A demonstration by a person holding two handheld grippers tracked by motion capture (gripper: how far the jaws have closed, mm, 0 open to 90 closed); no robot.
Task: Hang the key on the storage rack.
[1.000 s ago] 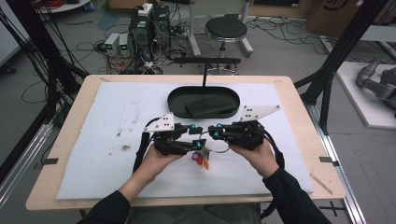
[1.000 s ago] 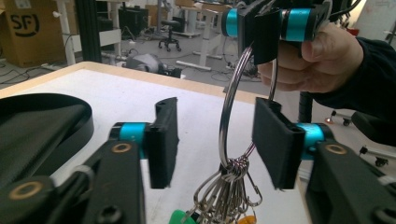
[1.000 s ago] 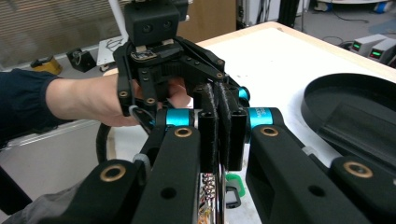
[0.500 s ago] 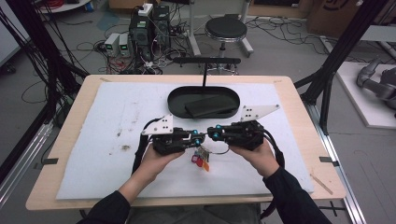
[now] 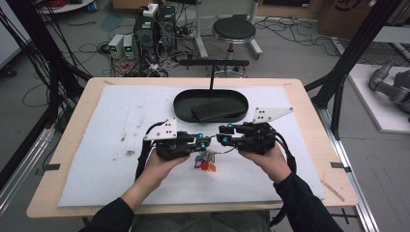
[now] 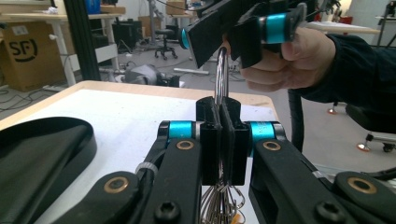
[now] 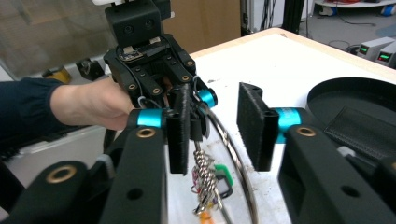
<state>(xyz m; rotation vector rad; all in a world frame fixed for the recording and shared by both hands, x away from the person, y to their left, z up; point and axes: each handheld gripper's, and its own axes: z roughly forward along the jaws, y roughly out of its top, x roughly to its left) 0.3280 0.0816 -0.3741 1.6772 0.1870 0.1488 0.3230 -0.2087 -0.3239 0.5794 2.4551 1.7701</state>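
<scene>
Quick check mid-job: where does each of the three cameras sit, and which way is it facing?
High view: above the person's side, looking forward and down on the table; forearms and both hands show.
Left gripper view: rides the left gripper, looking along its shut jaws, which clamp the key ring, toward the other hand.
Right gripper view: rides the right gripper, jaws just opened, the ring loose between them.
Shared: key ring, black tray.
</scene>
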